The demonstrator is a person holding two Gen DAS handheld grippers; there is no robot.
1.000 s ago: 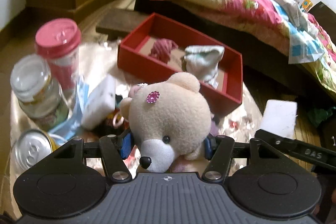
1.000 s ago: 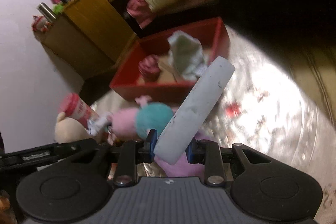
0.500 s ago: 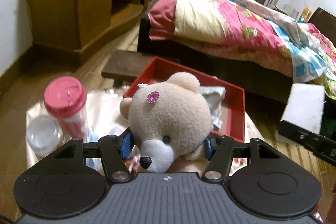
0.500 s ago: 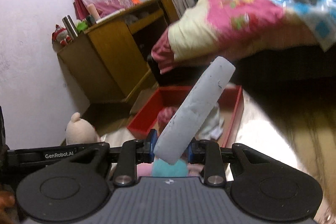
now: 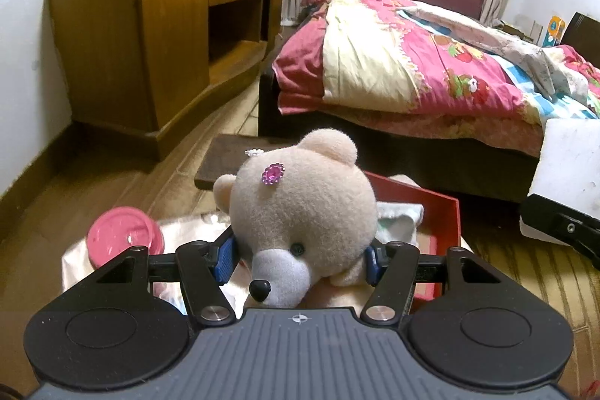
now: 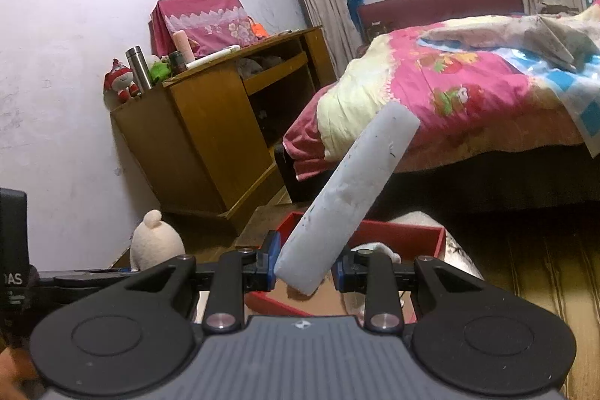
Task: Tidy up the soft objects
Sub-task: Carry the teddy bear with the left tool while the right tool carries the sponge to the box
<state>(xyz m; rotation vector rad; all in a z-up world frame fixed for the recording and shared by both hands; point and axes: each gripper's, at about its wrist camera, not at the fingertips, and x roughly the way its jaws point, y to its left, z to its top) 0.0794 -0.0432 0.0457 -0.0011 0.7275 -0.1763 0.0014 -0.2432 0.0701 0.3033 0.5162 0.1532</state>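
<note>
Up front, left tool [image 5: 300,259] pitched down over the low surface [image 5: 75,261], blue pads pressed into both sides of a plush bear's head [image 5: 300,208], so it is closed on the bear, held clear of the surface with the snout facing the camera. Right tool [image 6: 304,267] also tilted down, jaws clamped on the lower end of a white foam block [image 6: 347,197] that sticks up and to the right at a slant. Same block shows at the right edge of the left view [image 5: 566,171]. In the right view the bear's back [image 6: 155,244] is at the left, beside the other tool's black body. Below both tools a red box [image 5: 448,223] sits on the surface, open top, a pale crumpled cloth [image 5: 397,218] inside it. Pink-lidded cup [image 5: 123,235] stands left of the bear. Surface covered in shiny cream sheet. Floor wood planks [image 5: 123,182]. Wooden cabinet [image 5: 150,47] against white wall, toys and a steel flask on top. Bed [image 5: 431,62] with pink patterned quilt behind, barred window above. Bear fuzzy beige, white muzzle, pink gem flower on forehead. Block matte, scuffed, rounded corners.
</note>
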